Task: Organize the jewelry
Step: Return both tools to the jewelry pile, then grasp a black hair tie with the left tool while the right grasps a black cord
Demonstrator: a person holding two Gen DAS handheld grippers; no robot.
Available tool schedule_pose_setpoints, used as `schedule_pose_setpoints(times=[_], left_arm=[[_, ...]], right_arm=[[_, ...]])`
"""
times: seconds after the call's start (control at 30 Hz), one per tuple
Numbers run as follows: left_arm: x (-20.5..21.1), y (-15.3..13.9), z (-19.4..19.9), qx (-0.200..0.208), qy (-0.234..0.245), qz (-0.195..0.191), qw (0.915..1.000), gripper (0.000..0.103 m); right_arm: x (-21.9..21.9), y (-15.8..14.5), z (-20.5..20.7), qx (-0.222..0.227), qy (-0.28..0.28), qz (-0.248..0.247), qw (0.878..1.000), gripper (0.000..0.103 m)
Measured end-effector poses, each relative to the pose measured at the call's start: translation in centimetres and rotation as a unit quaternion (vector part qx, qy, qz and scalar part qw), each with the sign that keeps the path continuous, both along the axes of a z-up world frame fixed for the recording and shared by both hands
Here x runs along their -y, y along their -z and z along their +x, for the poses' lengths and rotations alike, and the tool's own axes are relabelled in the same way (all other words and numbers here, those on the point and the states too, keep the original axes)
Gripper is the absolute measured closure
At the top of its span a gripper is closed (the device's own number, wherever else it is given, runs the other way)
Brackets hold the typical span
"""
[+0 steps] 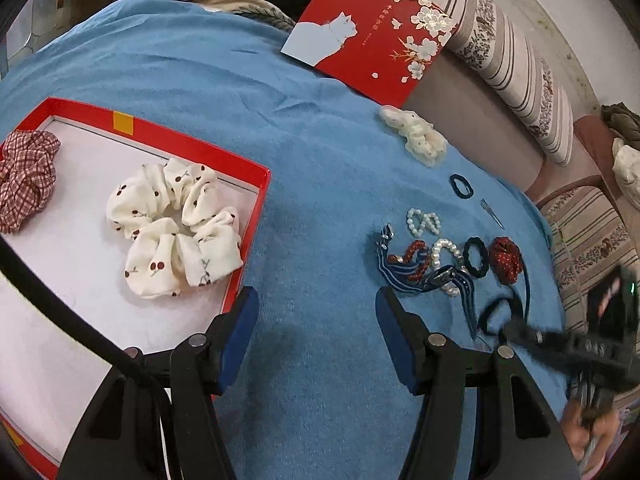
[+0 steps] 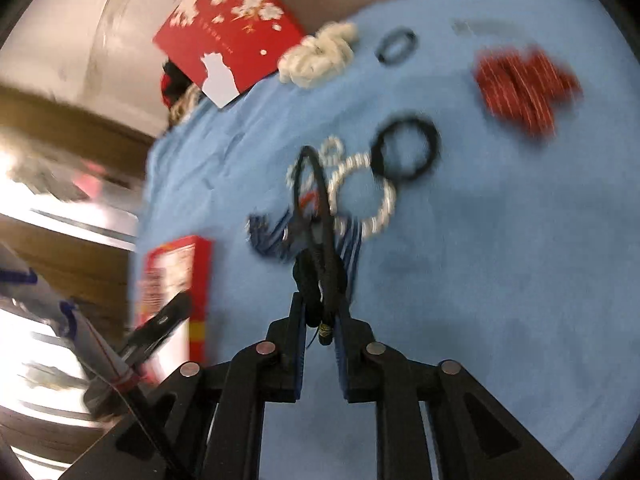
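The right gripper (image 2: 318,322) pinches a black hair tie (image 2: 316,216), lifted clear, it seems through the blur, of the blue cloth (image 2: 500,280). The left gripper (image 1: 316,308) hangs spread and empty; left of its fingers, the red box (image 1: 248,216) holds a cherry scrunchie (image 1: 176,228).

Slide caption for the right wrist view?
Right gripper clamps a thin black elastic hair tie above the blue towel.
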State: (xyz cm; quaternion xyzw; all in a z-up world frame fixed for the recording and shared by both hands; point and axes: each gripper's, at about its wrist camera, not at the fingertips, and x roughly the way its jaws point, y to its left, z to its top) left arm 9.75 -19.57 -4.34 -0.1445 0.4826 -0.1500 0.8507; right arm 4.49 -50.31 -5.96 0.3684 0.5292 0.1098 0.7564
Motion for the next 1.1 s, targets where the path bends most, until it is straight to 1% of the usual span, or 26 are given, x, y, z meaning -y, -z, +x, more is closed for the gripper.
schedule_pose_setpoints(times=[0.03, 0.07, 0.1, 0.13, 0.17, 0.2, 0.3, 0.33, 0.43, 0.5, 0.57, 0.67, 0.73, 0.77, 0.8, 0.83, 0.87, 0.97, 1.0, 1.03, 1.07, 1.1], left_arm=[[0.0, 0.0, -0.1, -0.001, 0.0, -0.001, 1.0, 0.043], [0.0, 0.0, -0.3, -0.003, 0.001, -0.003, 1.0, 0.043], [0.0, 0.1, -0.5, -0.004, 0.0, -0.004, 1.0, 0.043], [0.0, 0.1, -0.6, -0.005, 0.001, -0.005, 1.0, 0.043], [0.1, 0.0, -0.8, -0.004, 0.002, -0.004, 1.0, 0.043], [0.1, 0.0, -1.0, -0.003, 0.003, -0.003, 1.0, 0.043], [0.6, -0.2, -1.6, 0.003, 0.013, 0.0, 0.9999, 0.043], [0.9, -0.3, -1.7, 0.005, 0.017, 0.004, 0.9998, 0.043], [1.8, -0.3, -2.0, 0.009, 0.029, 0.013, 0.9995, 0.043], [2.5, -0.2, -2.1, 0.009, 0.038, 0.014, 0.9991, 0.043], [3.5, 0.0, -2.3, 0.007, 0.052, 0.014, 0.9985, 0.043], [5.4, 0.1, -2.8, 0.015, 0.079, 0.024, 0.9965, 0.043], [6.7, 0.1, -3.2, 0.02, 0.095, 0.023, 0.995, 0.043], [7.4, 0.2, -3.4, 0.02, 0.105, 0.022, 0.994, 0.043], [8.1, 0.3, -3.5, 0.02, 0.115, 0.019, 0.993, 0.043], [8.9, 0.4, -3.8, 0.022, 0.125, 0.017, 0.9917, 0.044], [9.5, 0.5, -3.9, 0.024, 0.132, 0.019, 0.9908, 0.044], [12.2, 1.2, -4.6, 0.029, 0.16, 0.028, 0.9864, 0.044], [12.9, 1.4, -4.7, 0.029, 0.168, 0.027, 0.985, 0.044], [13.8, 1.7, -4.8, 0.028, 0.178, 0.028, 0.9833, 0.044], [15.0, 2.1, -4.8, 0.027, 0.192, 0.029, 0.9805, 0.045], [15.9, 2.3, -4.8, 0.027, 0.202, 0.031, 0.9785, 0.049]], right_arm=[[0.3, 0.4, -1.1, -0.009, 0.008, -0.005, 1.0, 0.086], [0.7, 0.9, -2.1, -0.022, 0.017, -0.036, 0.999, 0.076], [1.0, 1.2, -2.9, -0.032, 0.025, -0.066, 0.997, 0.063], [1.6, 1.5, -4.0, -0.041, 0.039, -0.106, 0.993, 0.06], [2.2, 1.7, -4.6, -0.046, 0.05, -0.131, 0.989, 0.06], [2.8, 1.8, -5.1, -0.049, 0.059, -0.143, 0.987, 0.06], [4.4, 1.8, -6.6, -0.042, 0.076, -0.139, 0.986, 0.06], [4.3, 1.4, -6.9, -0.037, 0.073, -0.148, 0.986, 0.06], [3.2, 0.7, -6.9, -0.014, 0.042, -0.181, 0.982, 0.06], [2.4, 0.8, -6.9, 0.001, 0.021, -0.189, 0.982, 0.06], [1.5, 1.2, -6.6, 0.01, -0.001, -0.199, 0.98, 0.06], [-0.2, 2.7, -5.3, 0.019, -0.023, -0.227, 0.973, 0.06], [-0.9, 2.8, -4.9, 0.033, -0.028, -0.26, 0.965, 0.064], [-1.1, 2.8, -4.6, 0.034, -0.033, -0.276, 0.96, 0.081], [-0.9, 2.8, -4.4, 0.033, -0.035, -0.29, 0.956, 0.093], [-0.6, 2.7, -4.3, 0.031, -0.034, -0.298, 0.953, 0.094], [0.0, 2.5, -4.3, 0.027, -0.025, -0.315, 0.948, 0.095], [2.6, 2.3, -5.3, 0.021, 0.01, -0.381, 0.924, 0.095], [3.8, 2.6, -5.7, 0.015, 0.026, -0.387, 0.922, 0.095], [4.6, 2.8, -6.0, 0.007, 0.035, -0.381, 0.924, 0.095], [5.8, 3.0, -6.2, 0.002, 0.049, -0.356, 0.933, 0.095], [6.6, 2.8, -6.3, 0.004, 0.062, -0.328, 0.943, 0.095]])
